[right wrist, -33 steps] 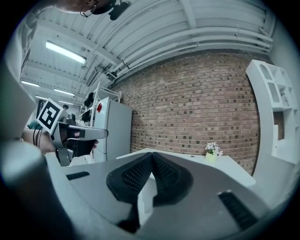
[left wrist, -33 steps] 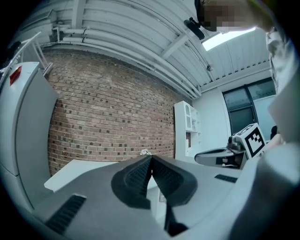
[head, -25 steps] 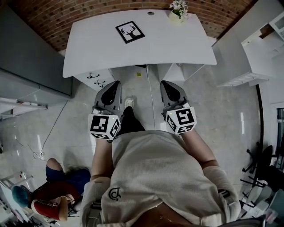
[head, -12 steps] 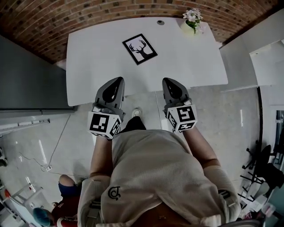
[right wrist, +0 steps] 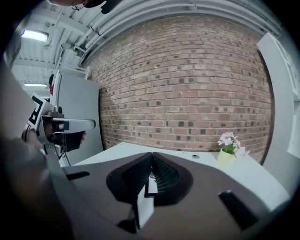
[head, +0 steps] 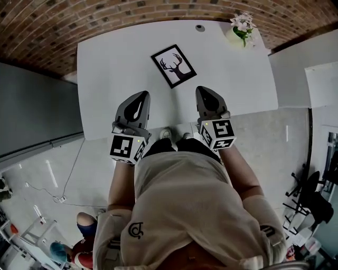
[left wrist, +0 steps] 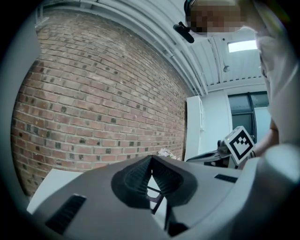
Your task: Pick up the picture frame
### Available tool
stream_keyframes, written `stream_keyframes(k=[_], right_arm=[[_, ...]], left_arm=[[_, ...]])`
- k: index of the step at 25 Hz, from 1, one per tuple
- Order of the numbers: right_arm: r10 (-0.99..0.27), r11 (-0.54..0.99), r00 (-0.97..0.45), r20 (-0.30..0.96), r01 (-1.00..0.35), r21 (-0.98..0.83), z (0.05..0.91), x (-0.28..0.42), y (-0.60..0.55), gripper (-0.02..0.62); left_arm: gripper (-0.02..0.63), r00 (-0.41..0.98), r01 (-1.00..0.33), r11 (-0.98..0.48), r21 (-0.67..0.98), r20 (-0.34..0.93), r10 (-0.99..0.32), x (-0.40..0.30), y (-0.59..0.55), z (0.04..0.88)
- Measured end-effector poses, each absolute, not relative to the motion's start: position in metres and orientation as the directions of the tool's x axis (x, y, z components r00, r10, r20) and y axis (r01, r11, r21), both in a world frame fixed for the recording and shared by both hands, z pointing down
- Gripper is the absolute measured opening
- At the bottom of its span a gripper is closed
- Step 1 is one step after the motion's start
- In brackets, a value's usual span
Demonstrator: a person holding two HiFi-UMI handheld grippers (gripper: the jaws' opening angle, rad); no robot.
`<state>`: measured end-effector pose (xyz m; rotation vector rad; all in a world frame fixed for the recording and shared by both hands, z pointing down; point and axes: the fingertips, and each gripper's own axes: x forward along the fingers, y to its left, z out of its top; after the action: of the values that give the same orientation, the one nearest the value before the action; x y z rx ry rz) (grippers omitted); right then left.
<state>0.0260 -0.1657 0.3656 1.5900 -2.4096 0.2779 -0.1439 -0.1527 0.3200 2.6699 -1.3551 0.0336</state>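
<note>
A black picture frame (head: 174, 66) with a white deer picture lies flat on the white table (head: 116, 63), a little tilted. My left gripper (head: 138, 96) hangs shut over the table's near edge, below and left of the frame. My right gripper (head: 205, 93) is shut too, just below and right of the frame, not touching it. A sliver of the frame (left wrist: 156, 200) shows through the gap under the left gripper's (left wrist: 151, 161) closed jaws. The same frame (right wrist: 150, 185) appears beneath the right gripper's (right wrist: 152, 157) closed jaws. Nothing is held.
A small vase of flowers (head: 240, 30) stands at the table's far right corner, also seen as the vase (right wrist: 228, 151) in the right gripper view. A brick wall (head: 105, 16) runs behind the table. A grey cabinet (head: 31, 111) stands left, white furniture (head: 311, 68) right. A person (head: 79, 248) crouches on the floor behind.
Both grippers and the person carrying them have advanced to the table; the grippers now reach over its near edge and the frame lies much closer. Both jaws stayed shut.
</note>
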Motion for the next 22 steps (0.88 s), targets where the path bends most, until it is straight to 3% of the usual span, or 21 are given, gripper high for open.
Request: stream_keyframes(k=[13, 18, 22], right_arm=[[-0.718, 0.533, -0.496, 0.488, -0.843, -0.072, 0.452, 0.05, -0.263, 0.008], [-0.599, 0.604, -0.525, 0.605, -0.792, -0.089, 0.501, 0.051, -0.285, 0.009], [-0.484, 0.643, -0.546, 0.684, -0.752, -0.146, 0.538, 0.05, -0.295, 0.074]], left_arm=[[0.012, 0.528, -0.847, -0.512, 0.142, 0.129, -0.839, -0.109, -0.228, 0.37], [0.012, 0.505, -0.862, -0.48, 0.163, 0.182, -0.844, -0.096, -0.241, 0.397], [0.012, 0.461, -0.885, -0.432, 0.172, 0.198, -0.865, -0.09, -0.248, 0.412]])
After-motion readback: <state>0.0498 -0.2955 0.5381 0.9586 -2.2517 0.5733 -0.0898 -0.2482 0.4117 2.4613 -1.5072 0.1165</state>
